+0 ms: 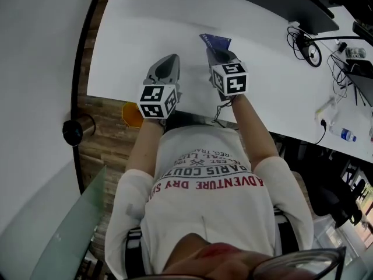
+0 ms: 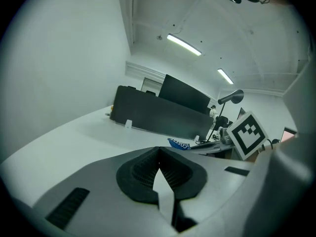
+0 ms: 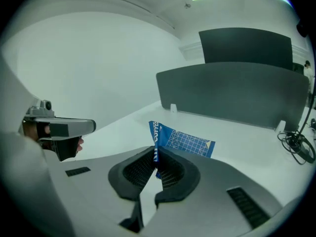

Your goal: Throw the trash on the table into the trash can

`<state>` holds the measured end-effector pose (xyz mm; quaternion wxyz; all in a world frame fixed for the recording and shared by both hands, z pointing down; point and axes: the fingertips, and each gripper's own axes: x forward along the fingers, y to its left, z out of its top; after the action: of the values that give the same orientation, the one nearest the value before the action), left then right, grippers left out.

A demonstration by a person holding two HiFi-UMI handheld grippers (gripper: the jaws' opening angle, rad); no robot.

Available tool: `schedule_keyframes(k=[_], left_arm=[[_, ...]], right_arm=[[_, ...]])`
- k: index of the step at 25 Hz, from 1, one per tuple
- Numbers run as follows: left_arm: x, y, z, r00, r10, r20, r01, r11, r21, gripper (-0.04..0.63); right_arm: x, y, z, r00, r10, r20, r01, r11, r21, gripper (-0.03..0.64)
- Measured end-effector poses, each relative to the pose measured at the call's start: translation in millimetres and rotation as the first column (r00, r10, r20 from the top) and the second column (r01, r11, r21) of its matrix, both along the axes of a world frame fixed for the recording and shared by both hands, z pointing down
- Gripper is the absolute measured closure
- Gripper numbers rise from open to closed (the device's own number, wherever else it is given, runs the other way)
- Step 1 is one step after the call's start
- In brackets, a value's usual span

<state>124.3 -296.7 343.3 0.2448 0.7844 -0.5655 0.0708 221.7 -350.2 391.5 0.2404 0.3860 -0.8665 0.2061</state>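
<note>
The right tool [image 3: 156, 154] is clenching the near edge of a flat blue packet with a white grid pattern [image 3: 190, 142], its ribbed black pads pressing on the packet from both sides. The rest of the packet is sticking out past the tips, hanging over the white tabletop [image 1: 145, 34] near the person's edge of it. The left tool [image 2: 159, 153] is hovering just beside the right one, to its left in the head view. Its jaws are pressing together at the tips and gripping nothing. A dark partition panel [image 3: 232, 93] is standing along the far side of the tabletop. Black cables [image 1: 303, 42] are lying coiled at the right end, well apart from both tools. An orange object [image 1: 132, 114] is sitting on the wooden floor [image 1: 111, 139] under the tabletop's near edge, below the left tool.
</note>
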Motion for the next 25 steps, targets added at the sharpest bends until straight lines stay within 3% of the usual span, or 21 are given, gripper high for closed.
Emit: schedule_keyframes(k=[5,9,12,15,21,25], left_arm=[[-26.8,69.4,-2.0,0.982,-0.187,0.02,0.187,0.982,-0.004,0.572],[-69.5,124.5,3.7,0.936,-0.352,0.027,0.353,0.935,-0.02,0.572],[-102.5,163.1,9.8,0.889,-0.457,0.034,0.458,0.888,-0.034,0.572],[-142.8,203.4,18.2,0.823,-0.566,0.038,0.567,0.822,-0.05,0.572],[-208.3,304.7,51.3,0.629,-0.777,0.024,0.774,0.623,-0.111,0.572],[-251.1,365.1,82.5,0.525,-0.851,0.021,0.843,0.517,-0.149,0.572]], right_arm=[[-37.1,65.3,-14.8,0.972,-0.23,0.048,0.228,0.973,0.039,0.588],[-89.9,113.5,-16.7,0.917,-0.39,0.089,0.387,0.921,0.043,0.588],[-135.8,148.7,-12.8,0.858,-0.503,0.103,0.502,0.864,0.033,0.588],[-188.7,186.2,-7.5,0.781,-0.614,0.114,0.617,0.787,0.017,0.588],[-277.1,279.5,15.9,0.574,-0.811,0.112,0.818,0.575,-0.028,0.588],[-327.4,336.3,51.1,0.469,-0.877,0.101,0.883,0.465,-0.059,0.588]])
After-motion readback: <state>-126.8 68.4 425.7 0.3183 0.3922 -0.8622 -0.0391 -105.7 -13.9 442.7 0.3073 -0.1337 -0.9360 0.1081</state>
